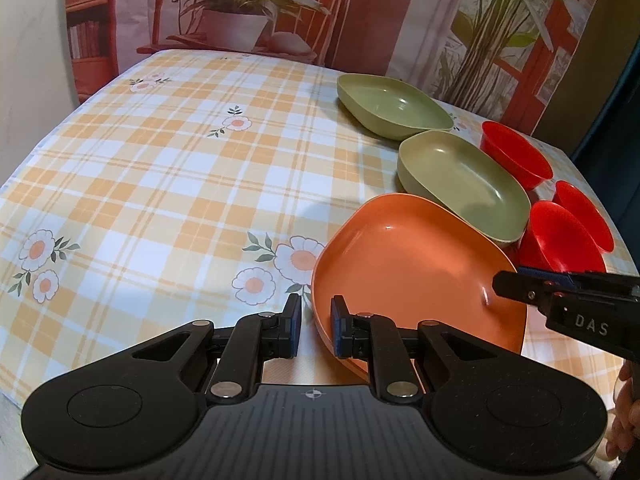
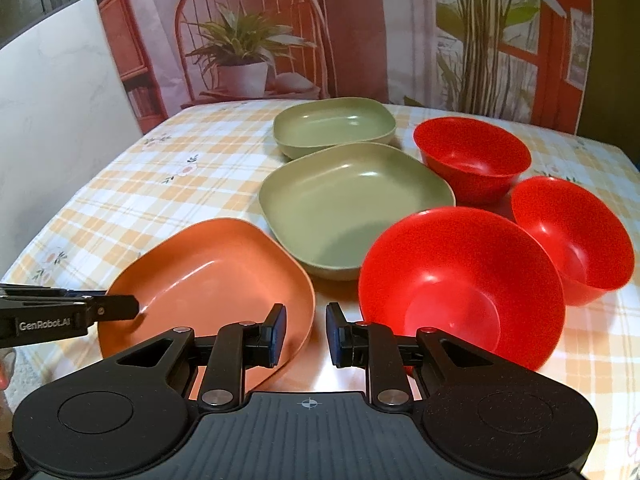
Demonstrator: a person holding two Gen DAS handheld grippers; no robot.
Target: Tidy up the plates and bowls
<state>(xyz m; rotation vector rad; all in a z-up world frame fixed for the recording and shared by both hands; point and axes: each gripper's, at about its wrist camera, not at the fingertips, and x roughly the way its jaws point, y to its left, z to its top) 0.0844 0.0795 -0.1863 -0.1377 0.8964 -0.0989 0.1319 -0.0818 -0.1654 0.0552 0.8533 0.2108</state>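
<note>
An orange plate (image 1: 404, 256) (image 2: 208, 276) lies nearest on the checked tablecloth. My left gripper (image 1: 316, 326) is open, its jaws astride the plate's left rim; it also shows in the right wrist view (image 2: 120, 307). My right gripper (image 2: 306, 334) is open, its jaws astride the plate's right rim, next to the nearest red bowl (image 2: 460, 288); it also shows in the left wrist view (image 1: 504, 284). Behind stand two green plates (image 2: 352, 204) (image 2: 334, 126) and two more red bowls (image 2: 472, 156) (image 2: 572, 236).
The tablecloth (image 1: 160, 184) stretches wide to the left of the dishes. A backdrop printed with a chair and plants (image 2: 248, 48) hangs behind the table's far edge. A white wall (image 2: 60, 92) stands at the left.
</note>
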